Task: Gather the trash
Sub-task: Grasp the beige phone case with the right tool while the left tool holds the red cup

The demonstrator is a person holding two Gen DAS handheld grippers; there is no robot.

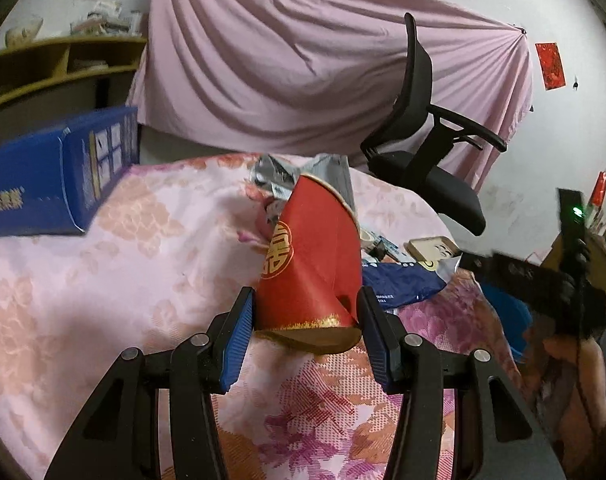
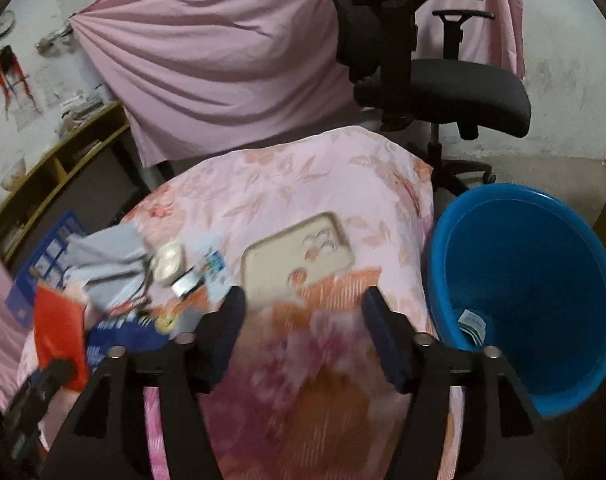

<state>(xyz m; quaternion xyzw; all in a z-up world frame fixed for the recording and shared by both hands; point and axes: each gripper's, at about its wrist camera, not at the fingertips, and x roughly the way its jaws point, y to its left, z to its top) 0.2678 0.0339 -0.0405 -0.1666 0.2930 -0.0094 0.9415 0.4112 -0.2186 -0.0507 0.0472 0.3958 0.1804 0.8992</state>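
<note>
So we've got the left gripper (image 1: 305, 326) clamped on a crushed red paper cup (image 1: 309, 268), held just above the flowery tablecloth (image 1: 143, 264). Our right gripper (image 2: 305, 312) has its jaws apart with nothing between them, over the same cloth. Further out: a tan tray (image 2: 299, 256), with the blue bucket (image 2: 527, 280) just beside the table.

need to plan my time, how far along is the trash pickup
Early. Done: one small paper scrap lies in the blue bin. In hand: the left gripper clamps a crushed red paper cup; the right gripper is open and holds nothing. Left: the grey wrapper, blue bag and small scraps on the floral cloth.
</note>
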